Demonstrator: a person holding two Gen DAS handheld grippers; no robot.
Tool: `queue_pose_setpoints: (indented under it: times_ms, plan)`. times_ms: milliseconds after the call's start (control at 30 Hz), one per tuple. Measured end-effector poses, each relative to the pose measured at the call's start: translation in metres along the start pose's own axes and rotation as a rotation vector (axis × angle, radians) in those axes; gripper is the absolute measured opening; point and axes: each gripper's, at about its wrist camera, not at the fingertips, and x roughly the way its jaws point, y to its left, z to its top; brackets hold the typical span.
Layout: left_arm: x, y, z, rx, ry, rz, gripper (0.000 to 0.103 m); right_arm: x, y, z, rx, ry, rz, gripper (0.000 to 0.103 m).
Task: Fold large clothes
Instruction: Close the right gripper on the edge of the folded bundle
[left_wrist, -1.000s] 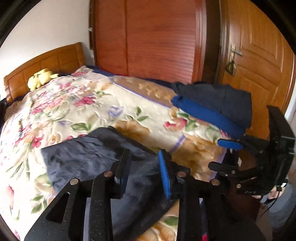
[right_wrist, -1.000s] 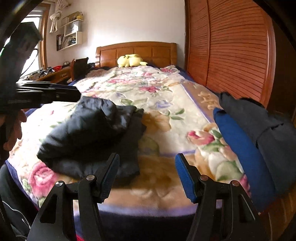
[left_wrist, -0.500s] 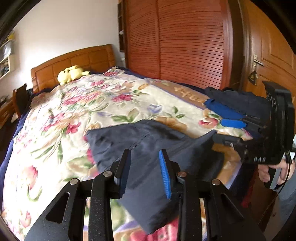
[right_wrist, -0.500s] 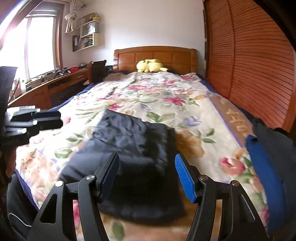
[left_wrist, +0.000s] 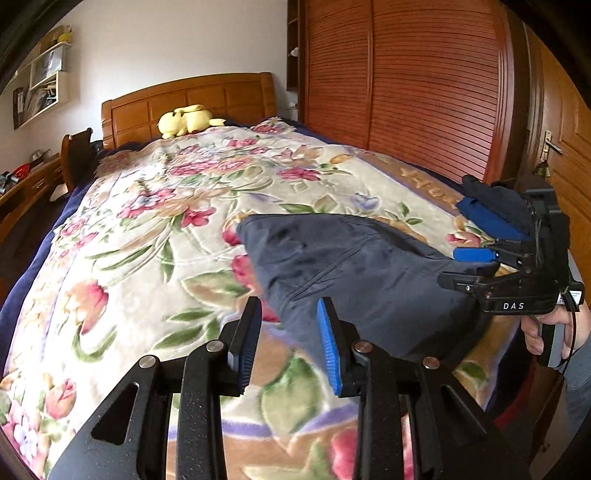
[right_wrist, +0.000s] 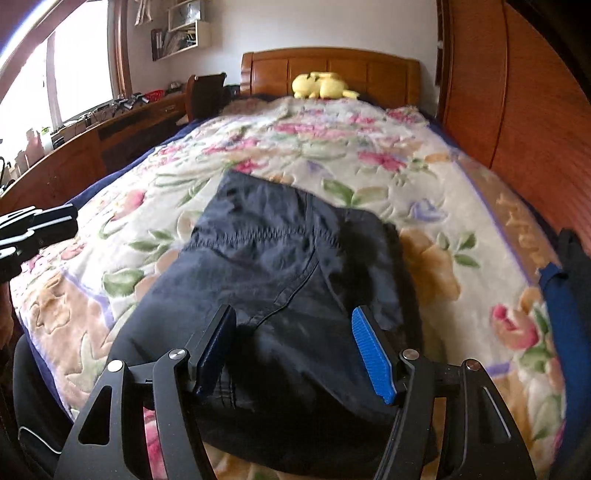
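A dark navy garment (left_wrist: 354, 266) lies spread on the floral bedspread (left_wrist: 147, 229) near the foot of the bed; it also shows in the right wrist view (right_wrist: 288, 266). My left gripper (left_wrist: 290, 343) is open and empty, just left of the garment's near edge. My right gripper (right_wrist: 295, 350) is open and empty, hovering over the garment's near end; it shows in the left wrist view (left_wrist: 476, 264) at the garment's right edge. The left gripper shows at the far left of the right wrist view (right_wrist: 33, 229).
A folded stack of dark and blue clothes (left_wrist: 491, 210) sits at the bed's right edge, by the wooden wardrobe (left_wrist: 406, 92) and door. A yellow plush toy (left_wrist: 188, 120) lies by the headboard. A desk (right_wrist: 92, 140) runs along the left under the window.
Both grippers have pulled back and swung left toward the foot of the bed. The garment went from a bunched heap to lying spread flatter.
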Motion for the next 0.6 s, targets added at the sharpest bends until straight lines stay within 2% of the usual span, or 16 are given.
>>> queue_pose_setpoints:
  times_ms: [300,400,467,500,567,600]
  plan:
    - [0.009,0.01,-0.015,-0.005,0.026,0.016,0.032,0.032,-0.025,-0.002,0.085,0.116,0.053,0.067]
    - [0.014,0.013,-0.021,-0.015,0.04,0.014,0.032,0.035,-0.028,-0.006,0.104,0.122,0.081,0.067]
    - [0.018,0.014,-0.025,-0.018,0.05,0.014,0.032,0.035,-0.03,-0.008,0.106,0.122,0.102,0.06]
    - [0.02,0.015,-0.027,-0.019,0.055,0.015,0.032,0.035,-0.029,-0.008,0.102,0.122,0.131,0.047]
    - [0.024,0.017,-0.028,-0.023,0.065,0.018,0.032,0.032,-0.027,-0.007,0.079,0.122,0.147,0.032]
    - [0.026,0.018,-0.029,-0.025,0.069,0.019,0.032,0.031,-0.025,-0.008,0.061,0.12,0.143,0.019]
